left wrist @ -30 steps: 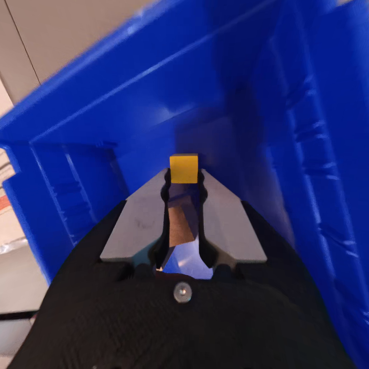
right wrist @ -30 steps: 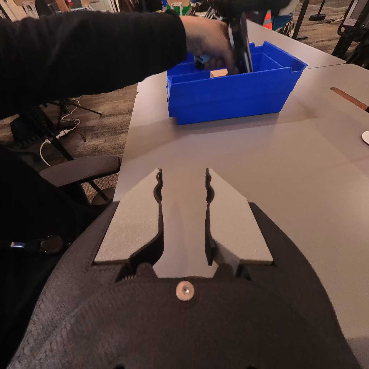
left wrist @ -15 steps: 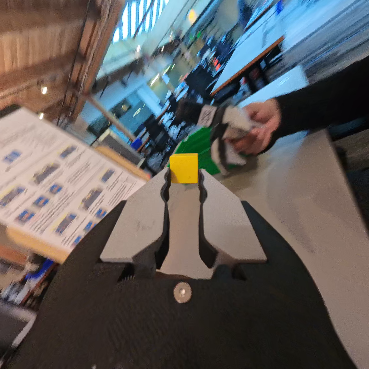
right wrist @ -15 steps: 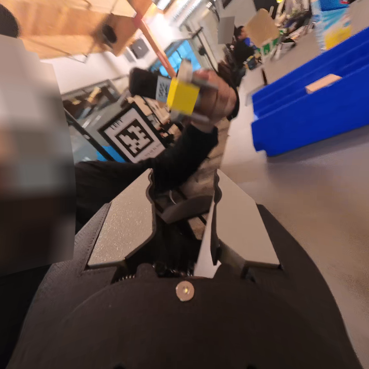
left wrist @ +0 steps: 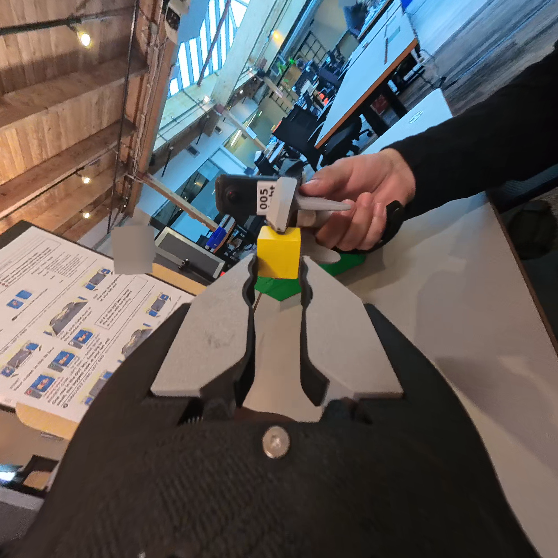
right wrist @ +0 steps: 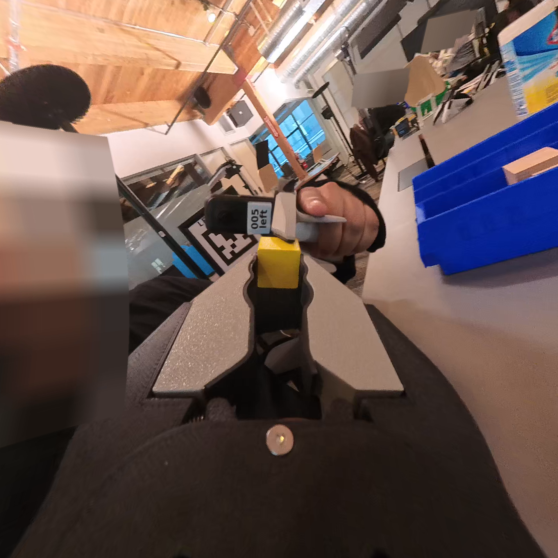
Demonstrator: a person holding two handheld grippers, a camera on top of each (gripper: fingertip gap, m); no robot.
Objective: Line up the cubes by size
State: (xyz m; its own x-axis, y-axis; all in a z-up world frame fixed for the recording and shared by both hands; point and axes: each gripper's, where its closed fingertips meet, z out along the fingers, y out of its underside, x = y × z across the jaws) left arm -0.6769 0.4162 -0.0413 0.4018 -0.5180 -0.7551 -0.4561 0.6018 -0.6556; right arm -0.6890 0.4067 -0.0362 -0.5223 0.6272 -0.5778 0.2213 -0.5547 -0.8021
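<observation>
A yellow cube [left wrist: 277, 256] is held in the air between my two grippers, which face each other. My left gripper [left wrist: 277, 265] is shut on its left and right sides. My right gripper [right wrist: 277, 265] has its fingertips against the same yellow cube [right wrist: 277, 268]. In each wrist view the other gripper's finger [left wrist: 280, 208] rests on top of the cube. A large green cube [left wrist: 277, 287] sits on the grey table [left wrist: 422, 302] behind it. A wooden cube [right wrist: 528, 169] lies in the blue bin [right wrist: 483, 229].
A printed instruction sheet [left wrist: 60, 317] lies at the left edge. A person's hand [left wrist: 362, 199] and black sleeve hold the right gripper over the table. The blue bin stands at the far right of the table [right wrist: 437, 347] in the right wrist view.
My left gripper lifted the yellow cube out of the blue bin and carried it towards the right gripper. The right gripper rose, turned to face it and narrowed onto the cube.
</observation>
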